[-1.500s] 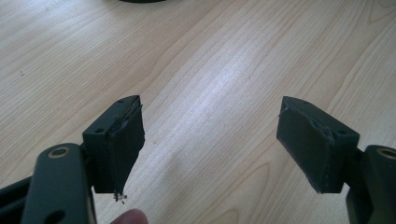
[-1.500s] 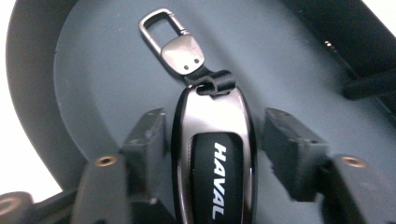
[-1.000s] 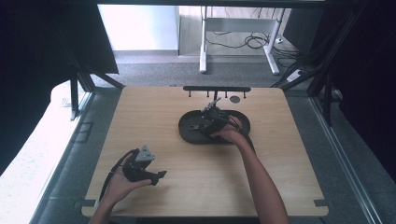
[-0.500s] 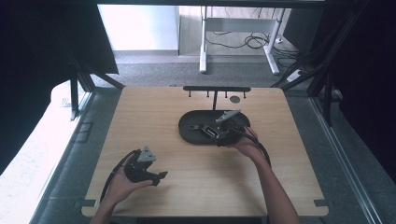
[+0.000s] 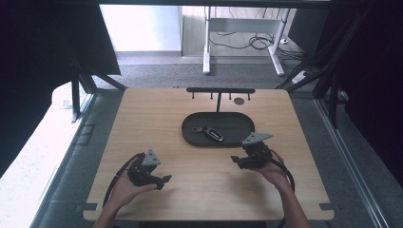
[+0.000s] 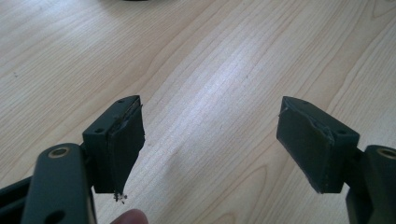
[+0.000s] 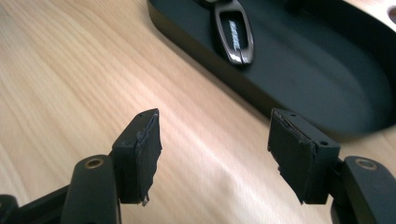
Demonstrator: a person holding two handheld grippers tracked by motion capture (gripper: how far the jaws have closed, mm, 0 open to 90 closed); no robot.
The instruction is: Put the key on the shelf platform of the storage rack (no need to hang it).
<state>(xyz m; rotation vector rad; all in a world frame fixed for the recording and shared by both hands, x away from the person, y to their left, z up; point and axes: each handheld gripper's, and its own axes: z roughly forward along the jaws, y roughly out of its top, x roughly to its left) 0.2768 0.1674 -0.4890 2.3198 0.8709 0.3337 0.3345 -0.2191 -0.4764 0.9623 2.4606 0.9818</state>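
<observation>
In the right gripper view the tray (image 7: 299, 88) is cut off at the top edge, hiding part of the key fob (image 7: 235, 32).

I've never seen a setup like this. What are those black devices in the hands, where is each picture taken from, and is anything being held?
A person sits at a wooden table with a hand-held two-jaw gripper in each hand. One picture looks down from above: the left gripper and the right gripper rest low over the wood. The other two come from cameras riding on each gripper, looking along its black jaws. A dark oval tray holds a key fob, behind it stands a small hook rack. Both grippers' jaws stand apart with nothing between them; the right's have just been closing.
</observation>
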